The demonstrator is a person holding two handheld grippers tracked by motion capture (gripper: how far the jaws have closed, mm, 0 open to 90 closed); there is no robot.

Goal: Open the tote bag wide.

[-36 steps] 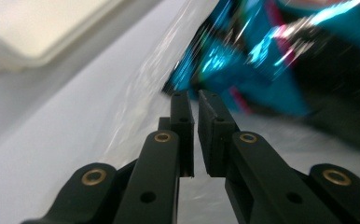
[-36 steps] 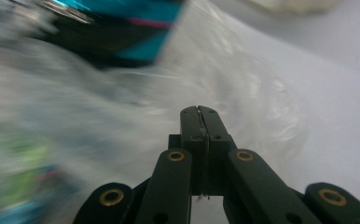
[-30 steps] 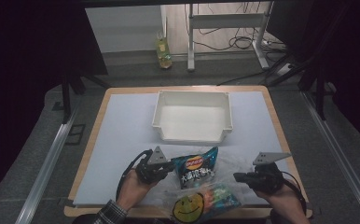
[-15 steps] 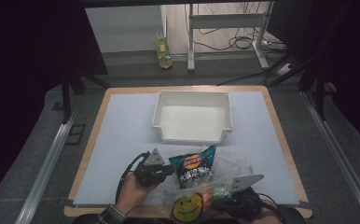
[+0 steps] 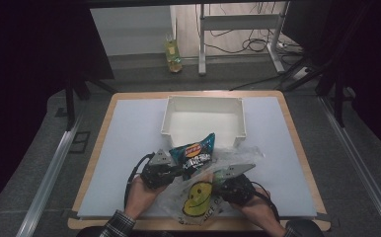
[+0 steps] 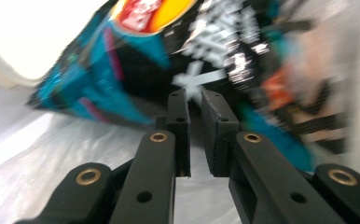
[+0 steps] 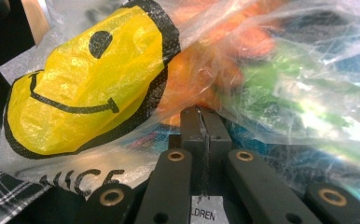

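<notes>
A blue-and-black chip bag stands tilted in front of the white bin. My left gripper is shut on its lower left edge, the pads almost touching. Right below it lies a clear plastic bag printed with a yellow smiley face, holding orange and green items. My right gripper is shut on that bag, with a thin fold of film pinched between the pads.
A white bin with nothing in it sits at the middle back of the white mat. A yellowish bottle stands on the floor beyond the table. Both hands are close to the table's near edge.
My right gripper has swung in from the right side of the table to the plastic bag. The chip bag now stands higher, nearer the bin. The left hand has hardly moved.
</notes>
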